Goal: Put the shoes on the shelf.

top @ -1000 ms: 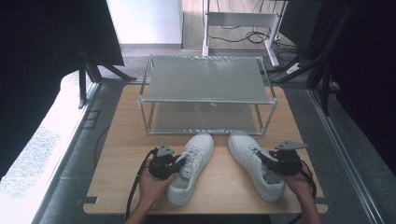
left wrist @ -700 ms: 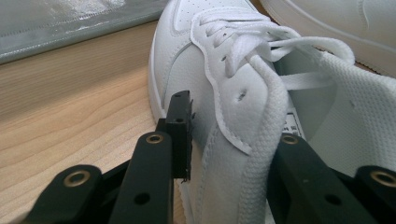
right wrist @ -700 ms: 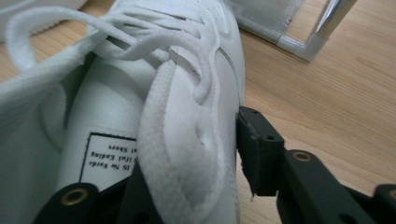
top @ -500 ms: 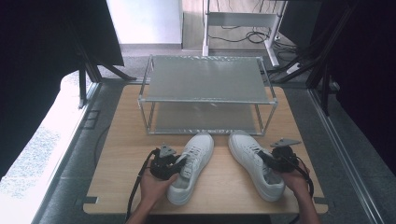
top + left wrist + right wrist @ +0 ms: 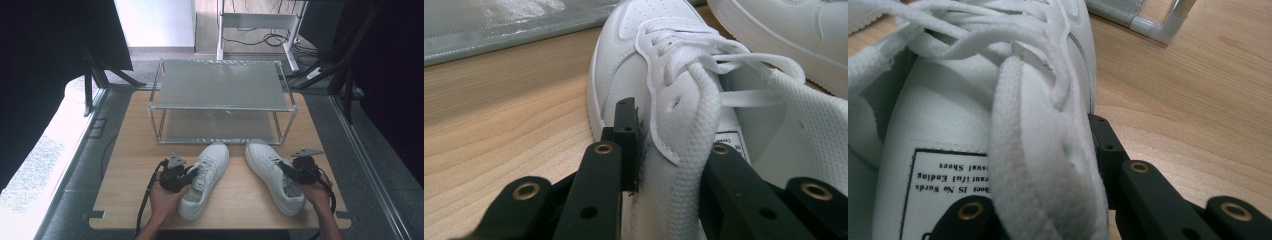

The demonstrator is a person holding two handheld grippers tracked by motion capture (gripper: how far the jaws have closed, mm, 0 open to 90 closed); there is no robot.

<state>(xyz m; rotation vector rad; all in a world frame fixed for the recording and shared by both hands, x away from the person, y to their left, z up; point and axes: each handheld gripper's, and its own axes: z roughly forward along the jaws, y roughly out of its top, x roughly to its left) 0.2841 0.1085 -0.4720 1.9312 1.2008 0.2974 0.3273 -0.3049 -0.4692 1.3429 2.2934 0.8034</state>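
Basically, we had the left gripper [image 5: 192, 179] clamped on the left sneaker [image 5: 206, 177] collar and the right gripper [image 5: 286, 169] pinching the right sneaker [image 5: 270, 172] collar, both on the table [image 5: 135, 165], probably for shelving on the rack [image 5: 220, 85].

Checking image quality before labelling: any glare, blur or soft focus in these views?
High view: floor at left blown out by bright light, dark surroundings. Left gripper view: shoe collar sharp, rack soft. Right gripper view: near collar blurred, tabletop sharper.

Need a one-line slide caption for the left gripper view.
Left gripper fingers pinching the side wall of a white shoe on the wooden table.
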